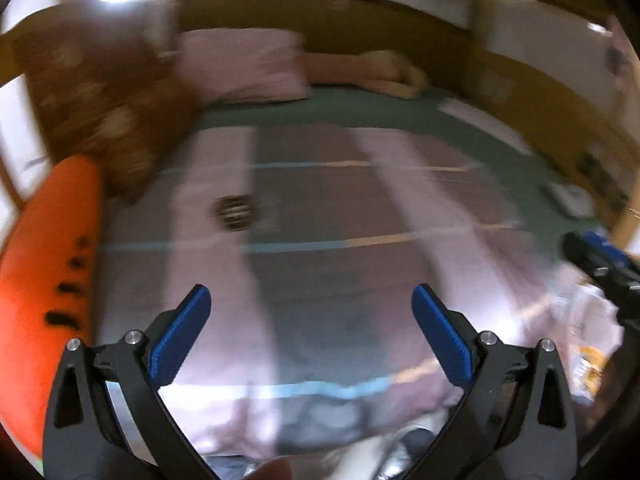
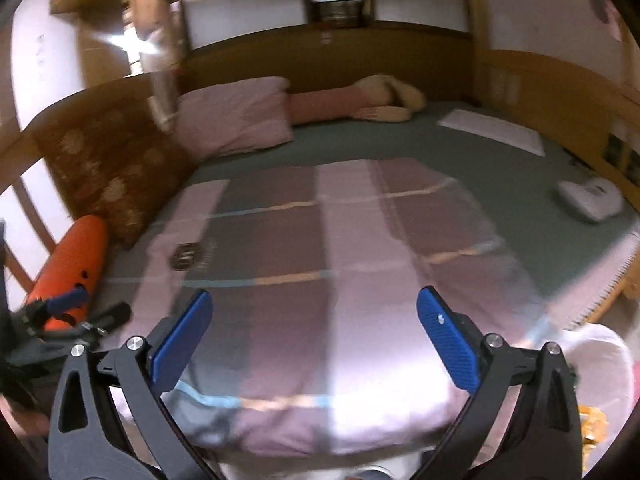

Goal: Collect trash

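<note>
A small dark round piece of trash (image 1: 234, 213) lies on the pink and mauve checked blanket (image 1: 320, 216), ahead and left of my left gripper (image 1: 311, 300), which is open and empty. It also shows in the right wrist view (image 2: 186, 256), ahead and left of my right gripper (image 2: 314, 306), also open and empty above the blanket (image 2: 340, 264). A crumpled clear plastic wrapper (image 1: 588, 336) lies at the right edge of the left wrist view, just below the right gripper's body (image 1: 600, 256). The left wrist view is motion-blurred.
An orange cushion (image 2: 74, 260) and a brown patterned pillow (image 2: 112, 172) lie at the bed's left. A pink pillow (image 2: 236, 120) and a plush toy (image 2: 376, 100) lie by the headboard. A white sheet (image 2: 494, 130) and a white device (image 2: 592, 198) rest on the green mattress (image 2: 400, 140).
</note>
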A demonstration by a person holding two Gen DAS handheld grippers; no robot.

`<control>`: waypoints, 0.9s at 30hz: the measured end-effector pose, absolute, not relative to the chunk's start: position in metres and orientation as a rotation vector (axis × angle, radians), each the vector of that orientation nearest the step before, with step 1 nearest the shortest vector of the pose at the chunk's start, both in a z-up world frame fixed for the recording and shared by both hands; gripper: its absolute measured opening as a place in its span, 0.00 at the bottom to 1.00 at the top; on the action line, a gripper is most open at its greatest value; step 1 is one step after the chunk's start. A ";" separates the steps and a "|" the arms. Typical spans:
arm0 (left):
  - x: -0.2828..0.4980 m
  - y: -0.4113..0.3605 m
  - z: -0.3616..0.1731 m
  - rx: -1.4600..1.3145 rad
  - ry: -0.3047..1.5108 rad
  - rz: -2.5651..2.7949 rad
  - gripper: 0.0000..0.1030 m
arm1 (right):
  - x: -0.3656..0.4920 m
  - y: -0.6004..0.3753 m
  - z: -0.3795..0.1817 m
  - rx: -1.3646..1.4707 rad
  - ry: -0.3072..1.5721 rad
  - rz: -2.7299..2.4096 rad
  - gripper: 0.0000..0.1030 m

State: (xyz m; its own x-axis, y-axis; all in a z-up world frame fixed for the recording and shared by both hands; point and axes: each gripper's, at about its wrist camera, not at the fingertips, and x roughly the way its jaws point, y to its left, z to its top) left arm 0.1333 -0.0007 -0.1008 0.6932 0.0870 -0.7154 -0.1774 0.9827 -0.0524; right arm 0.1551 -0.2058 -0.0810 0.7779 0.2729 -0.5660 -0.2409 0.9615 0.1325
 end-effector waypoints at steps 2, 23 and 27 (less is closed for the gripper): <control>0.138 0.022 -0.108 -0.170 0.837 0.196 0.97 | 0.154 -0.185 -0.092 0.002 0.600 0.271 0.97; 0.132 0.013 -0.107 -0.187 0.825 0.110 0.97 | 0.161 -0.182 -0.110 -0.017 0.644 0.271 0.97; 0.133 0.011 -0.106 -0.188 0.826 0.102 0.97 | 0.160 -0.182 -0.110 -0.014 0.642 0.270 0.97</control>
State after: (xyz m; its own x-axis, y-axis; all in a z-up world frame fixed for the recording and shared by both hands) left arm 0.1326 0.0114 -0.1057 0.6738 0.0175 -0.7387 -0.1634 0.9785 -0.1258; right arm 0.1603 -0.1815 -0.1100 0.7672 0.2446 -0.5929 -0.2530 0.9649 0.0706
